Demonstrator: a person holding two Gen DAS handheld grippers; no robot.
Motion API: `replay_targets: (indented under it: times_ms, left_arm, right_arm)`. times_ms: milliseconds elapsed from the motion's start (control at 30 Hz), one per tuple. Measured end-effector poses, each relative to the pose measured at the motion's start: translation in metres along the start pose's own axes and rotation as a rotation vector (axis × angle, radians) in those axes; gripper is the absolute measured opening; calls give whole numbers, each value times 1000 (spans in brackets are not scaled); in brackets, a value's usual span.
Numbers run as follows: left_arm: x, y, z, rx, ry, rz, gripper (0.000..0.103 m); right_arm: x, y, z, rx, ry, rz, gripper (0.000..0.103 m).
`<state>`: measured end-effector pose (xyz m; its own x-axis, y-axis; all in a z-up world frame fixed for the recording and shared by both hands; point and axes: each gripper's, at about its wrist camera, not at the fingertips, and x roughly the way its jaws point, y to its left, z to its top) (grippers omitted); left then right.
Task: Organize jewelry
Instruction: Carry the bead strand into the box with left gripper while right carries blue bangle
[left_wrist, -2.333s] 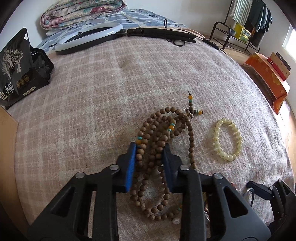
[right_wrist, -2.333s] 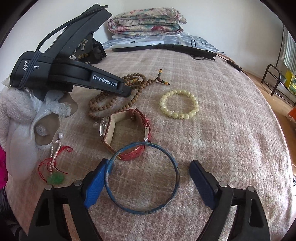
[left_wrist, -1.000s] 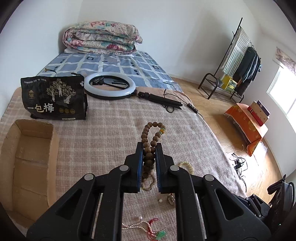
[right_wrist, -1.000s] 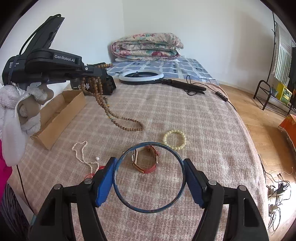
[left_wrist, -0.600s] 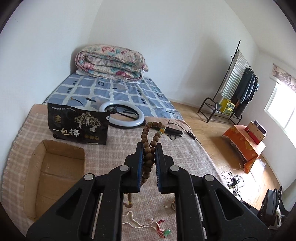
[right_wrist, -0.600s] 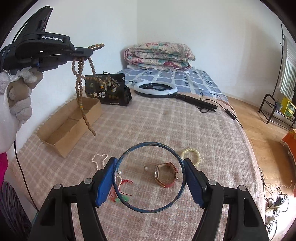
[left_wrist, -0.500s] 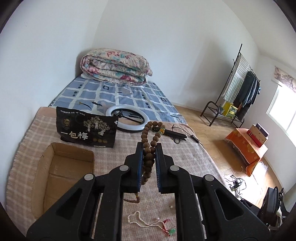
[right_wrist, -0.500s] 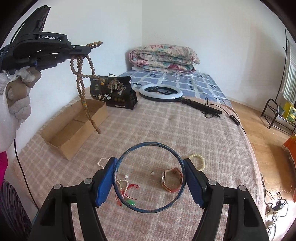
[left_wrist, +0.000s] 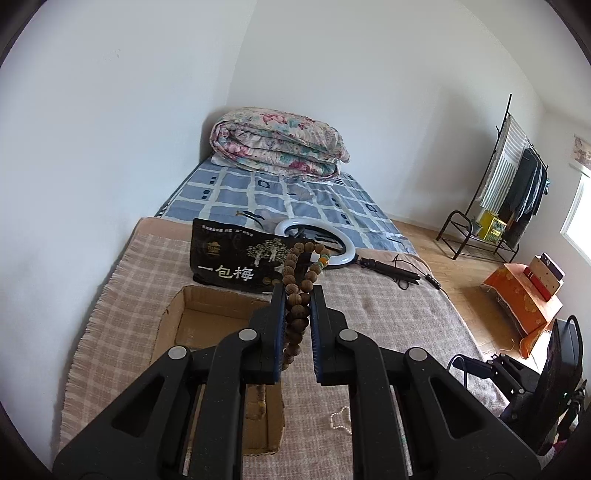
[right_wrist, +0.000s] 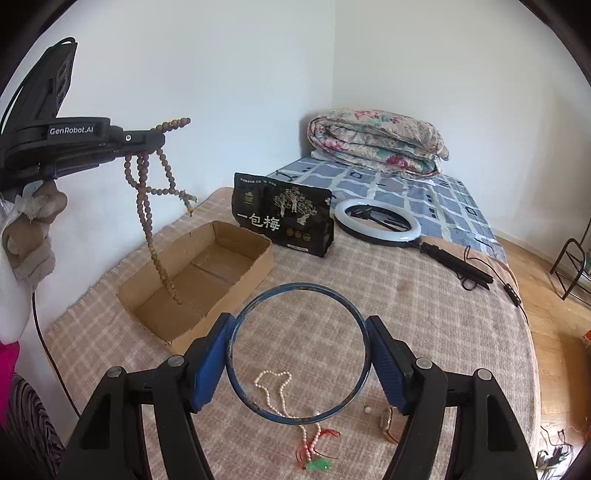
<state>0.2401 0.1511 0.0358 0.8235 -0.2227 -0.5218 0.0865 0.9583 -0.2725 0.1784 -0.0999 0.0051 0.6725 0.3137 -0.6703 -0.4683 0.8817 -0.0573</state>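
Note:
My left gripper is shut on a long string of brown wooden beads. From the right wrist view the same left gripper is held high at the left, and the wooden beads hang in loops with their lower end inside the open cardboard box. That cardboard box lies just below and ahead of the left jaws. My right gripper is shut on a blue bangle, its pads pressing the ring's two sides, above the checked blanket.
A white pearl necklace with a red and green tassel, a watch and a loose pearl lie on the blanket under the bangle. Behind the box stand a black snack bag and a ring light. A folded quilt lies at the back.
Both grippers have risen and moved left toward the cardboard box. The wooden beads, lifted off the blanket, now hang over and into the box. The bangle stays gripped throughout.

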Motion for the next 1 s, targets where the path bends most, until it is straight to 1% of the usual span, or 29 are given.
replay_targets:
  times_ms: [200, 333, 533, 767, 1000]
  left_arm:
    - [-1, 31, -9, -30, 19, 42, 10]
    - [3, 46, -19, -33, 44, 72, 10]
    - [15, 70, -36, -50, 107, 98, 10]
    - [33, 94, -55, -73, 193, 119, 10]
    - [46, 104, -62, -88, 235, 145, 10]
  right_arm:
    - [27, 26, 25, -38, 3, 34, 73]
    - [51, 43, 38, -63, 17, 52, 73]
    - [93, 65, 52, -85, 50, 69, 73]
    - [141, 76, 61, -57, 99, 99, 73]
    - [177, 86, 71, -42, 128, 120, 73]
